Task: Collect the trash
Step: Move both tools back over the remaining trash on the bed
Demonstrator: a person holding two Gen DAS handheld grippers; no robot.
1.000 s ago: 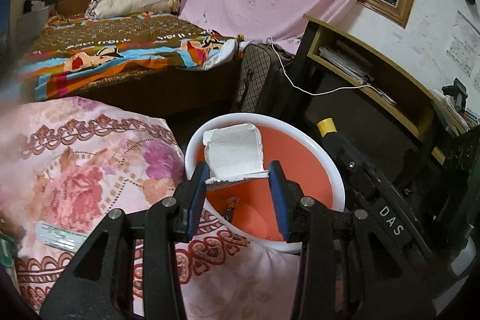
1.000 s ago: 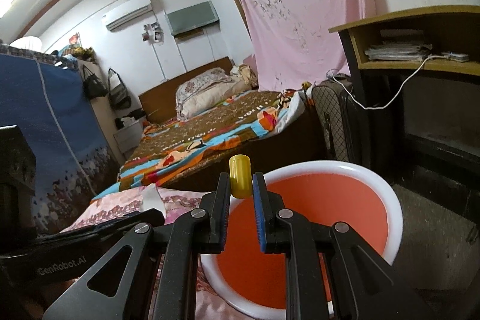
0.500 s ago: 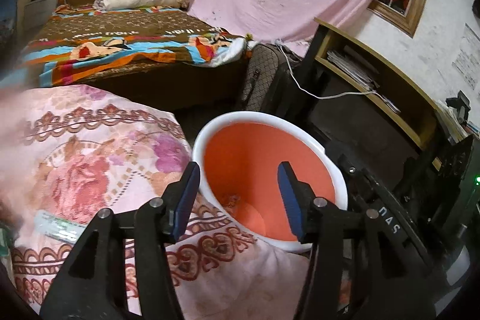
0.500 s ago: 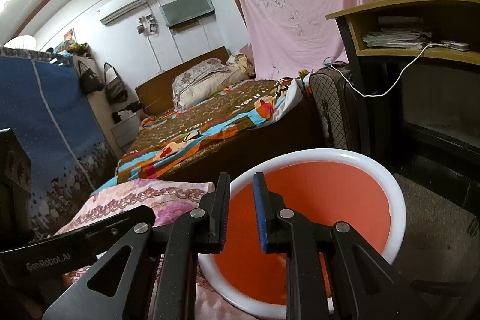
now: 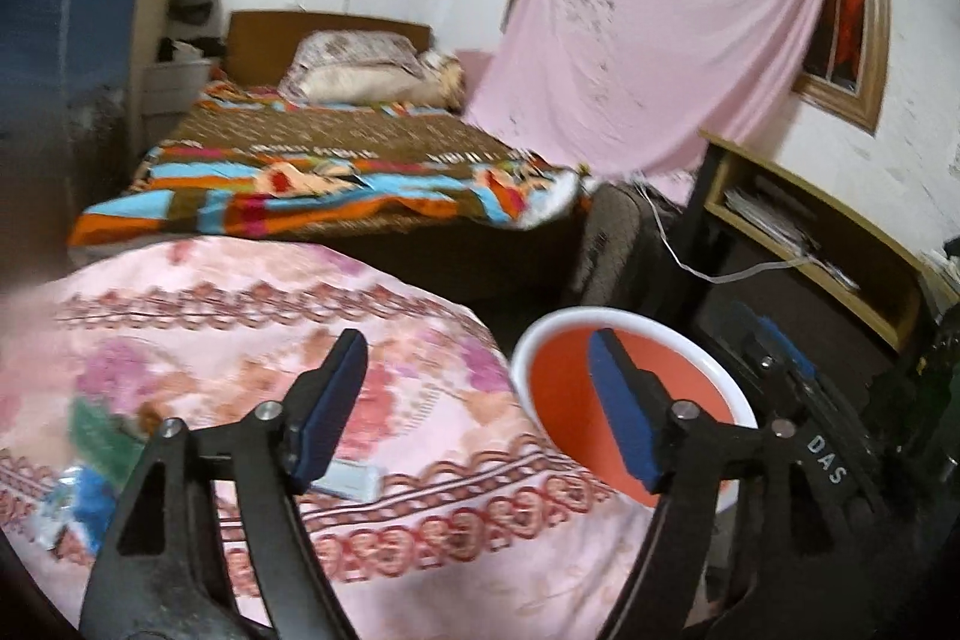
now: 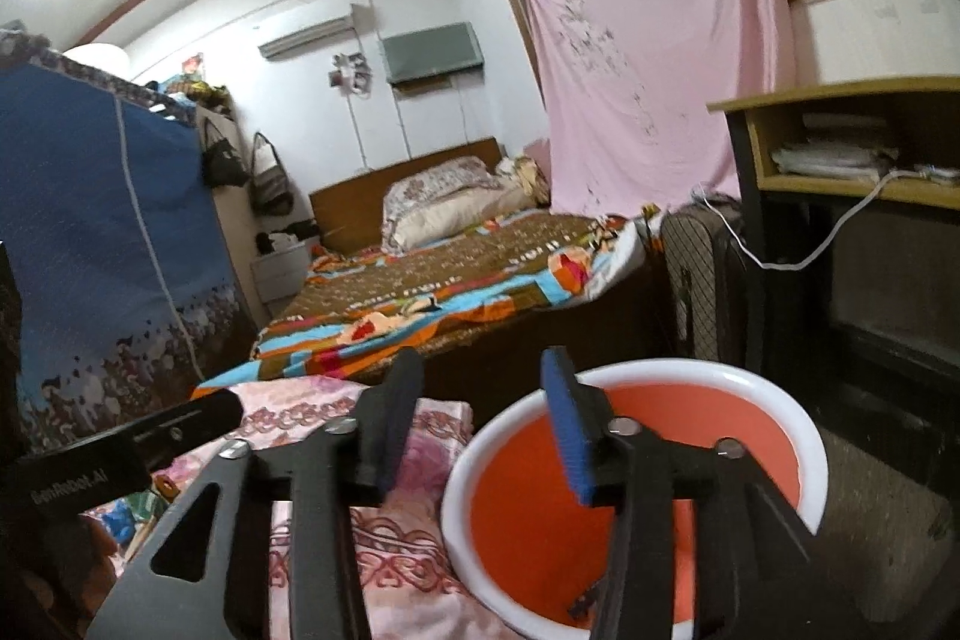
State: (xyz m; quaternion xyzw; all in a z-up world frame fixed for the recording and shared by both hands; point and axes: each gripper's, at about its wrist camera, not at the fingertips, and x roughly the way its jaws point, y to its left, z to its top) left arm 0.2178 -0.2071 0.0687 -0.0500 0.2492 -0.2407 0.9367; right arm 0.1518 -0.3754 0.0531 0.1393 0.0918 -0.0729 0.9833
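Trash is found in two places: some already down in the orange bin [image 6: 630,508], the rest scattered on the pink floral cloth [image 5: 252,340] beside it.

Bin: white-rimmed, orange inside, standing right against the cloth's edge. A small dark scrap [image 6: 585,599] is seen near its bottom. Judged rigid and steady enough to receive drops without being held.

Cloth: soft and wrinkled. Judged likely to bunch up if the pads are dragged across it.

Remaining items, lower left of the cloth, blurred in the left view:
- green piece [image 5: 99,433], apparently a flat wrapper; exact kind cannot be told.
- blue crumpled piece [image 5: 90,505], judged light and soft, to be pinched across its bulk.
- pale flat packet [image 5: 351,481], lying just under the left pad; judged thin, light and perhaps slippery. A hold across its short edges is advised, with one pad slid beneath.

None is judged heavy or fragile.

Left gripper [image 5: 480,403]: jaws opening, wide apart, nothing between them; held over the cloth's edge and the bin rim.

Right gripper [image 6: 480,424]: jaws opening, nothing held; one pad is seen over the bin, the other over the cloth.
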